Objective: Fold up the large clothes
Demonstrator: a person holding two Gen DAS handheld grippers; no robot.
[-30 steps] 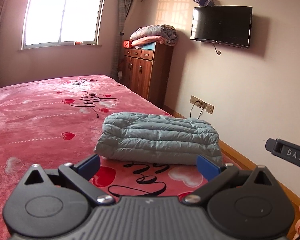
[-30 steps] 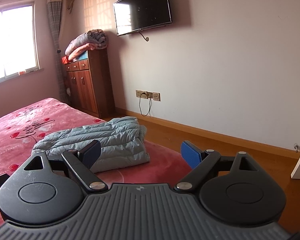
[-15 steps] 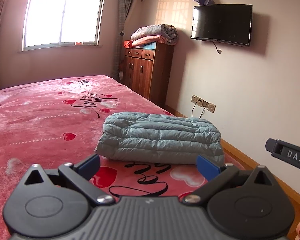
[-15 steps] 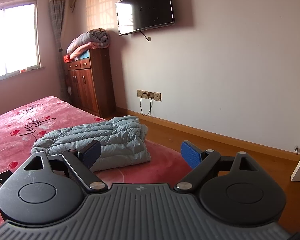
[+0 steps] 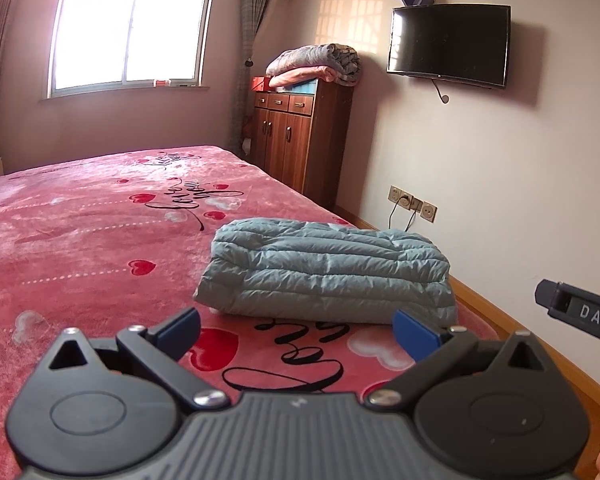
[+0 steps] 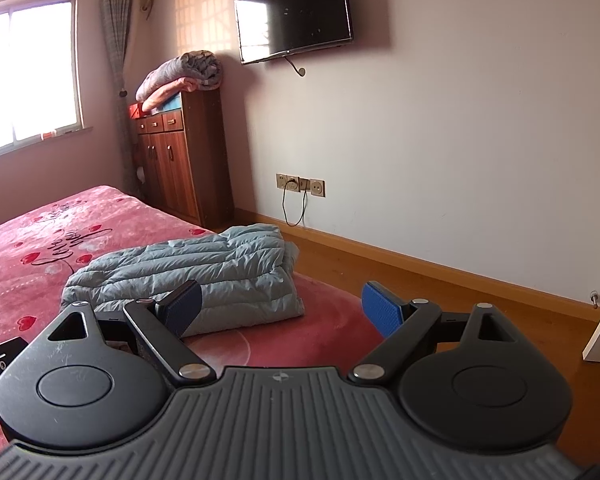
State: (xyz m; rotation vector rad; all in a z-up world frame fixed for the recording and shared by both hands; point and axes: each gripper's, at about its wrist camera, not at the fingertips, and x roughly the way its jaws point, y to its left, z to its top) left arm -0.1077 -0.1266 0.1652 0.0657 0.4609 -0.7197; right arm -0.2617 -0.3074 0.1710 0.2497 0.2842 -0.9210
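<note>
A grey-blue quilted down jacket (image 5: 328, 270) lies folded into a compact bundle on the pink heart-print bedspread (image 5: 80, 240), near the bed's right edge. It also shows in the right wrist view (image 6: 196, 276). My left gripper (image 5: 296, 330) is open and empty, held back just short of the bundle's near side. My right gripper (image 6: 282, 312) is open and empty, at the bundle's right end above the bed corner. The right gripper's body (image 5: 580, 312) shows at the right edge of the left wrist view.
A wooden cabinet (image 5: 300, 140) with folded blankets (image 5: 316, 66) on top stands by the wall beyond the bed. A wall TV (image 5: 448, 44), wall sockets with a cable (image 6: 300, 188) and wooden floor (image 6: 460, 300) are to the right. A window (image 5: 128, 24) is at the back.
Both grippers have shifted slightly, staying open. The folded jacket has not moved.
</note>
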